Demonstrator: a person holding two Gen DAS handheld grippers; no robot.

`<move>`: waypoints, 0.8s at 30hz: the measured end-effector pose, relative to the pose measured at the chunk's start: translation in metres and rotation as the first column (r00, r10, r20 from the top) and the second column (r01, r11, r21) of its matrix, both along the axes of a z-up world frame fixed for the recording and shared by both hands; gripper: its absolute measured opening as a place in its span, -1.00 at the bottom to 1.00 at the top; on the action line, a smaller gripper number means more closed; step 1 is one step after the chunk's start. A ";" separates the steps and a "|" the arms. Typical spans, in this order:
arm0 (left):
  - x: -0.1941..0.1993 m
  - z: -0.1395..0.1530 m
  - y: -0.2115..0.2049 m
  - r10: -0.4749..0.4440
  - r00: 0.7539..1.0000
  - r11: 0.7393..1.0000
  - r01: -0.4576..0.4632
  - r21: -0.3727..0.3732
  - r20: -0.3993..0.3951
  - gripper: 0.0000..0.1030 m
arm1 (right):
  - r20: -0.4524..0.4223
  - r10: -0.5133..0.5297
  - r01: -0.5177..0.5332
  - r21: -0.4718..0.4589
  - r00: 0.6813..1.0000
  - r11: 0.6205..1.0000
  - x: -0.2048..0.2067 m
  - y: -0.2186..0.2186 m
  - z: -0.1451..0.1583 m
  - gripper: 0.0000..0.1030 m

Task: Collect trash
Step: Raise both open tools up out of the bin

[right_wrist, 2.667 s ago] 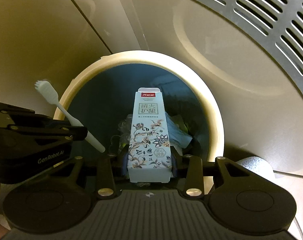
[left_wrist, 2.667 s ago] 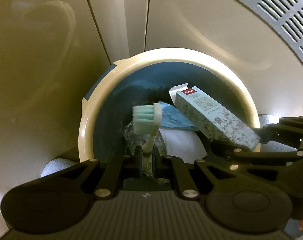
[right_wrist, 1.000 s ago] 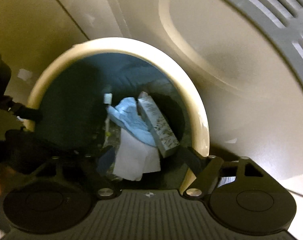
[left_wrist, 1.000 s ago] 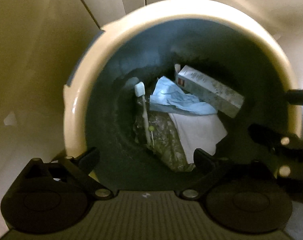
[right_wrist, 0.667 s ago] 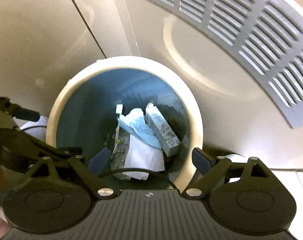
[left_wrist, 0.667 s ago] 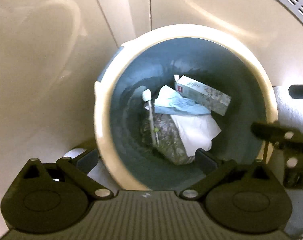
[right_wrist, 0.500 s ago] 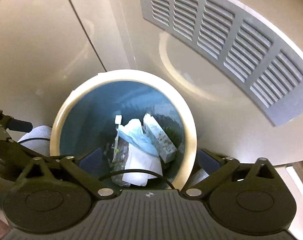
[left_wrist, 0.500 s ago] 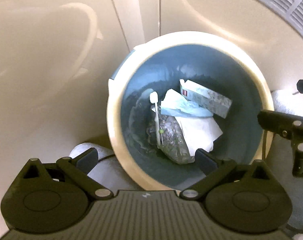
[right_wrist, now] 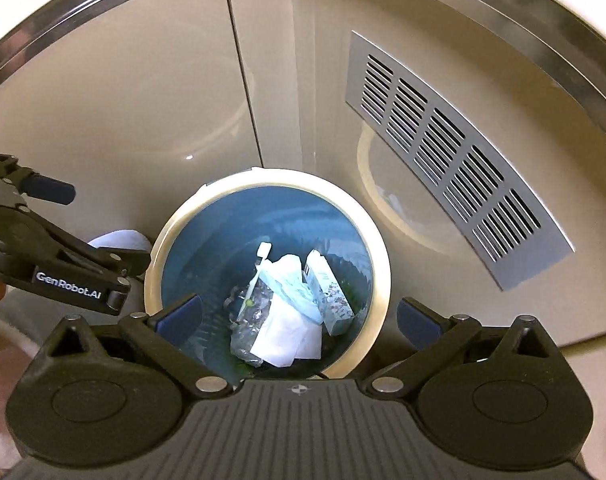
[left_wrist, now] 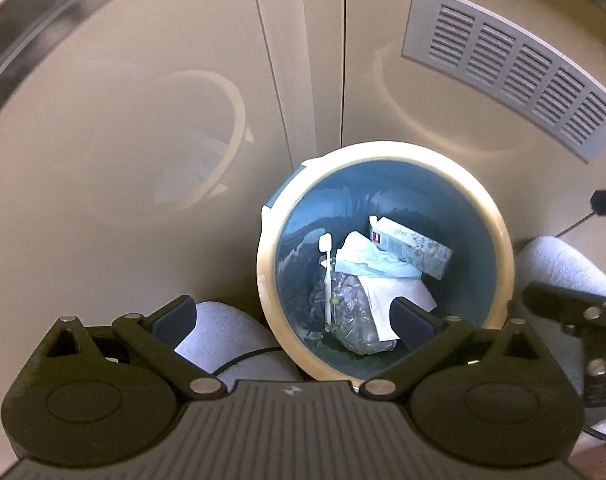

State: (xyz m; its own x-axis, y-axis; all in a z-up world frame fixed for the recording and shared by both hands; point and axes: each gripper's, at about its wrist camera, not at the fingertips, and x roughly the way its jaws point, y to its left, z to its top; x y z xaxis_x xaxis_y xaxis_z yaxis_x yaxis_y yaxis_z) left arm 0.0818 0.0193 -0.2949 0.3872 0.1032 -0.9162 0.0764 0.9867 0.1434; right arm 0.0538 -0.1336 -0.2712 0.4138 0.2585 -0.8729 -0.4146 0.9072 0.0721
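1. Landmark: round waste bin (left_wrist: 385, 156), cream rim, blue inside, standing on the floor against beige cabinet doors (left_wrist: 143, 120). A grey louvred vent grille (right_wrist: 455, 152) sits in the door up and right of the bin.
2. Left gripper (left_wrist: 293, 318): jaws wide apart, nothing between the pads, above the bin's near rim.
3. Right gripper (right_wrist: 299, 318): jaws spread fully, nothing held, pads either side of the bin's near rim and above it.
4. Trash is all inside the bin:
   - white toothbrush (left_wrist: 327, 276) on the left side, head toward the far wall
   - patterned toothpaste box (left_wrist: 411, 246) on the right side, lying tilted
   - light blue face mask (left_wrist: 373, 262) between them, partly over a white paper sheet (left_wrist: 399, 300)
   - crumpled clear plastic wrapper (left_wrist: 349, 312) at the near side, under the toothbrush handle
5. Light blue slippers (left_wrist: 219, 332) flank the bin left and right, just beside it.
6. A black cable (left_wrist: 247, 358) runs across the left slipper.
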 end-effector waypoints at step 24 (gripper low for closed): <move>0.001 -0.018 -0.001 -0.008 0.998 1.000 0.009 0.014 -0.066 0.99 | -0.052 -0.079 0.078 -0.017 0.996 0.997 0.002 0.002 -0.018 1.00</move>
